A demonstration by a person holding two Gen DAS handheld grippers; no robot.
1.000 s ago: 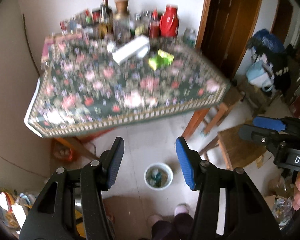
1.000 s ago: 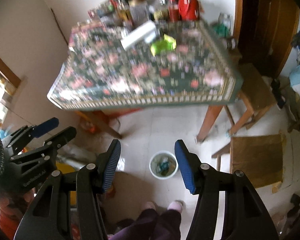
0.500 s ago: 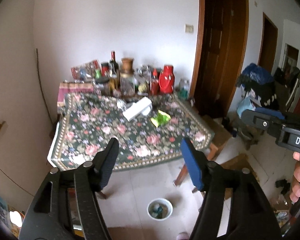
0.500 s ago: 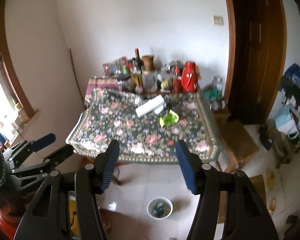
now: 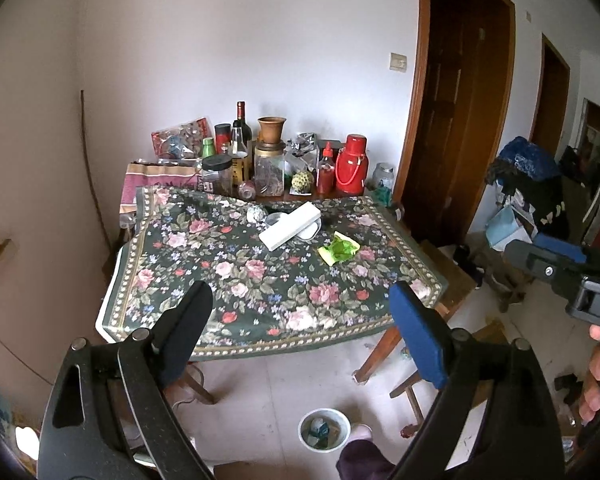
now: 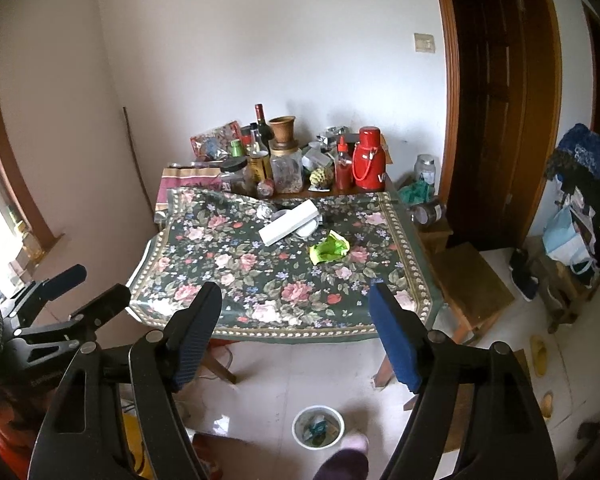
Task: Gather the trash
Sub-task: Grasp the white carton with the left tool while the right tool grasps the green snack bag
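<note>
Trash, namely a crumpled green wrapper (image 5: 339, 249), lies untouched on the far right of the floral tablecloth (image 5: 220, 276), while the left gripper (image 5: 300, 320) and right gripper (image 6: 296, 318), lifted from the floor bin (image 5: 325, 428), have just spread wide, empty, seemingly ready for another pickup.

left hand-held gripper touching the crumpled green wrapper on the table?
Apart. The left wrist view shows the left hand-held gripper open and empty, with bare floral tablecloth between it and the crumpled green wrapper.
</note>
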